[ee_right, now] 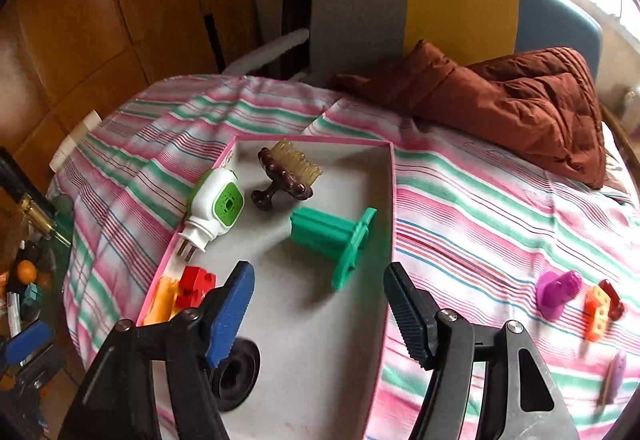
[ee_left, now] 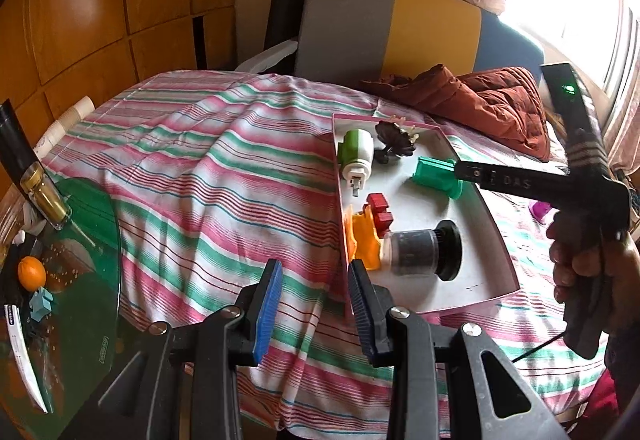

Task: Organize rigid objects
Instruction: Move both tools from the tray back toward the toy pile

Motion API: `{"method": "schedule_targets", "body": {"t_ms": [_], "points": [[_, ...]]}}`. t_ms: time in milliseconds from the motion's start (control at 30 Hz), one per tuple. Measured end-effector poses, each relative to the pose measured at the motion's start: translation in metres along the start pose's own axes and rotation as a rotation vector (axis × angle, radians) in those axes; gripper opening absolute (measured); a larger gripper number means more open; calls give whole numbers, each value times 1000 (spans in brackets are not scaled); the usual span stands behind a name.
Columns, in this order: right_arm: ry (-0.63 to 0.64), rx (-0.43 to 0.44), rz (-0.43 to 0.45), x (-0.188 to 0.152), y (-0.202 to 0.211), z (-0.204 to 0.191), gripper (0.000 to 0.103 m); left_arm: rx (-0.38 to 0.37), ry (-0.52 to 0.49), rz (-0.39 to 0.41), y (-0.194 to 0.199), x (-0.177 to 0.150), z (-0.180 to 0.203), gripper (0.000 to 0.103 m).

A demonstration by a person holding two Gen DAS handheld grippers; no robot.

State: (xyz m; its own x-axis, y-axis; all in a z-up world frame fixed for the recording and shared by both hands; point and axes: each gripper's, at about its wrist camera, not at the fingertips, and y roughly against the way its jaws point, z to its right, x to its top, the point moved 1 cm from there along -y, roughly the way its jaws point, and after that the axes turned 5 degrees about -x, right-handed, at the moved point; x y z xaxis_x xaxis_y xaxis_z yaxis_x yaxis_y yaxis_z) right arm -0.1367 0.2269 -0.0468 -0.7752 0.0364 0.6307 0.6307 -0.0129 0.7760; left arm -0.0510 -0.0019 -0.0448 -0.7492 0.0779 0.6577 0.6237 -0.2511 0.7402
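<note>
The desk (ee_right: 500,208), under its striped cloth, carries a pink-rimmed tray (ee_right: 390,200) already holding the green spool (ee_right: 328,236), plug-in diffuser (ee_right: 214,208), brown brush (ee_right: 286,176) and red blocks (ee_right: 196,284). The right tongs (ee_right: 320,304) hover wide open and empty above the spool. The left tongs (ee_left: 316,304) gape empty by the tray's near corner. The purple peg (ee_right: 558,294) and orange block (ee_right: 598,310) lie outside; I'd swing right, straddle the peg squarely, then close.

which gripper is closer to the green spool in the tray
Right. The right gripper hangs open just short of the green spool over the tray. The left gripper sits at the tray's near-left edge, farther off.
</note>
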Motion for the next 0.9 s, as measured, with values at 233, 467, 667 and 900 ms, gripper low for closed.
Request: {"method": "schedule_targets", "body": {"t_ms": [233, 467, 667, 900], "points": [[-35, -19, 54, -16, 34, 23, 70, -11, -33, 12, 7, 0, 15, 34], [-85, -59, 80, -35, 58, 56, 71, -30, -83, 10, 10, -2, 36, 34], [-122, -106, 88, -53, 73, 88, 72, -48, -126, 8, 10, -1, 55, 34], [-170, -180, 83, -74, 87, 132, 72, -71, -182, 5, 10, -1, 79, 34]]}}
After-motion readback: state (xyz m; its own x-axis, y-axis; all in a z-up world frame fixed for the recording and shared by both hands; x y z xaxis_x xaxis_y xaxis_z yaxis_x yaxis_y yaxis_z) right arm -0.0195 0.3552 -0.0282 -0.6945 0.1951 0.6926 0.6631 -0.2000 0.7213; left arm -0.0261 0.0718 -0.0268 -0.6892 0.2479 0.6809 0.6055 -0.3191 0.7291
